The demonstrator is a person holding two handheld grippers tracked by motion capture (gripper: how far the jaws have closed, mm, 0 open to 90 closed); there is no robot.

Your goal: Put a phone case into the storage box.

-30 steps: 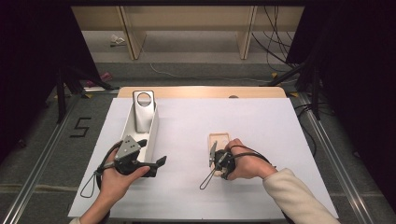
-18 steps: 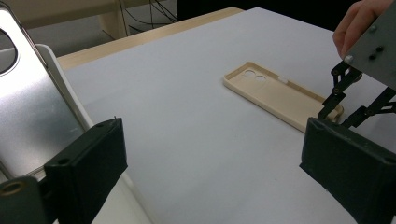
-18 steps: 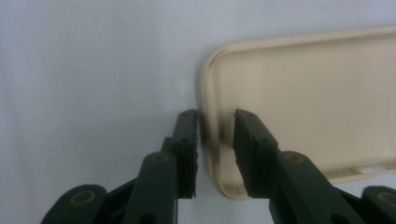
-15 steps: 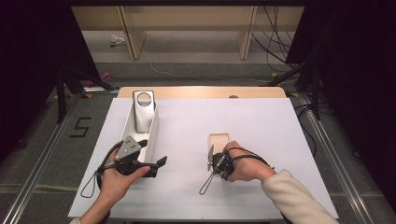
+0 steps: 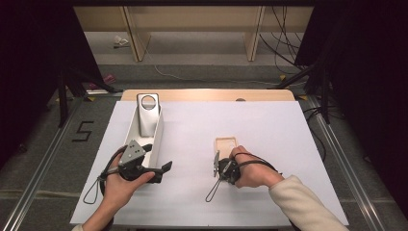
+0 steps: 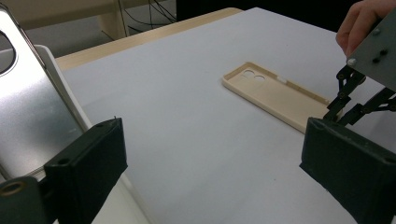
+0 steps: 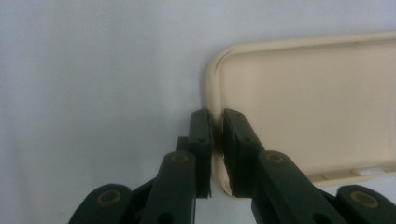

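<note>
The right gripper (image 7: 215, 140) has just been closing and now pinches the case (image 7: 308, 102) rim, so lift it gently and level, while the left gripper (image 6: 210, 182) waits wide open.

a single mark can be read: a black number 5 (image 5: 82, 131) painted on the grey floor (image 5: 43, 144), just off the left edge of the table (image 5: 269, 125).
</note>
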